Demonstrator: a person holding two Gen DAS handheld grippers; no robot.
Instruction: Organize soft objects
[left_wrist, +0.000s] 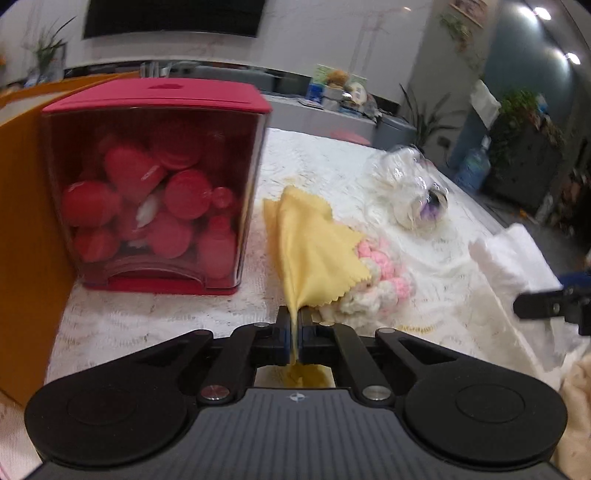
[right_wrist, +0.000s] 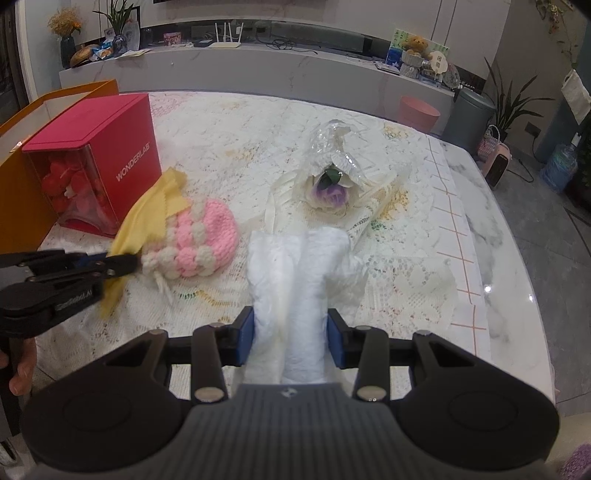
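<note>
A yellow cloth (left_wrist: 314, 251) with a zigzag edge is pinched in my left gripper (left_wrist: 294, 321), which is shut on it; the cloth trails forward over a pink and cream knitted hat (left_wrist: 373, 277). From the right wrist view the same cloth (right_wrist: 147, 218) drapes from the left gripper (right_wrist: 129, 264) onto the hat (right_wrist: 199, 240). My right gripper (right_wrist: 290, 332) is shut on a folded white padded cloth (right_wrist: 295, 273) that lies on the lace-covered table.
A red box (right_wrist: 92, 162) with a clear front full of red shapes stands at the left, with an orange box wall (right_wrist: 22, 166) beside it. A purple flower in clear wrapping (right_wrist: 334, 177) lies mid-table. The marble table edge (right_wrist: 498, 258) runs along the right.
</note>
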